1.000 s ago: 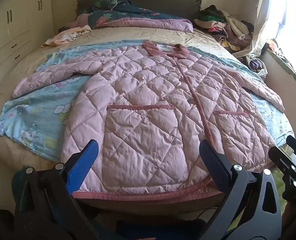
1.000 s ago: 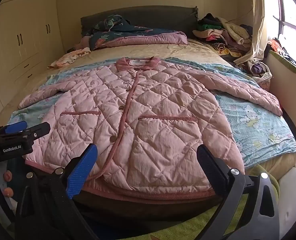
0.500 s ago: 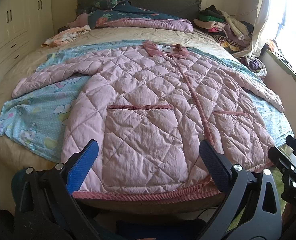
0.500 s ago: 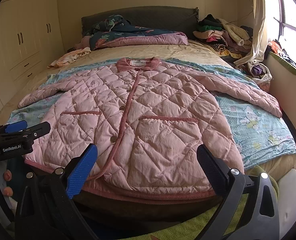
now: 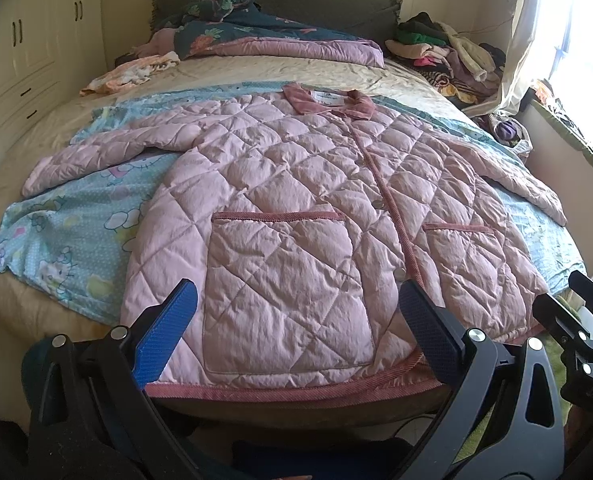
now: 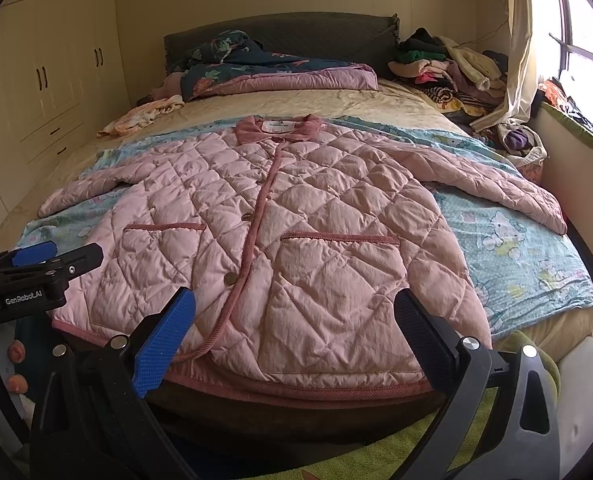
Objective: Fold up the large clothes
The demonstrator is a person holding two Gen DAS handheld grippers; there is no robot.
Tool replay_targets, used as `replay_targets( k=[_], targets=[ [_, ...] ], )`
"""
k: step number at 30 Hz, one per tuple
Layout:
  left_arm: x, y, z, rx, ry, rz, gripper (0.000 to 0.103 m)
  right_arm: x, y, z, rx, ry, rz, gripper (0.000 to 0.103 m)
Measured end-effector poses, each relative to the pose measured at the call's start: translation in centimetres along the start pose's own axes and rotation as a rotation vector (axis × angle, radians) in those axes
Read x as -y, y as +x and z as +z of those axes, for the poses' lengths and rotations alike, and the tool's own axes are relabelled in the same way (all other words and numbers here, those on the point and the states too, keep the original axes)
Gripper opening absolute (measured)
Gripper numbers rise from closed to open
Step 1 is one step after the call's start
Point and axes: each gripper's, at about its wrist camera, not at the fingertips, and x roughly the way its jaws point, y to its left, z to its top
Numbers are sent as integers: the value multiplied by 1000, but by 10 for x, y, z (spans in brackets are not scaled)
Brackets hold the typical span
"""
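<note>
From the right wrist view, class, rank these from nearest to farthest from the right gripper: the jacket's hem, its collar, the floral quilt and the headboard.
1. Hem: bed's near edge, just ahead of the right gripper.
2. Collar: mid-bed, at the jacket's far end.
3. Floral quilt: bunched at the bed's head.
4. Headboard: against the back wall, behind the quilt.

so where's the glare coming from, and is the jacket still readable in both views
Left wrist view: the window blows out white at upper right; the pink jacket stays sharp. Right wrist view: window glare is milder, jacket evenly lit, edges bowed by fisheye.
</note>
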Motion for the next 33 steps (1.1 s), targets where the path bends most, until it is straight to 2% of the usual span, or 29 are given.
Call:
replay_targets(
  k=[21,33],
  targets=[
    [1,1,1,-5,-2,-1,95,1,3,-1,-6,8,9,99],
    [-13,29,28,-13,-39,14,95,10,28,16,-40,23,24,99]
  ],
)
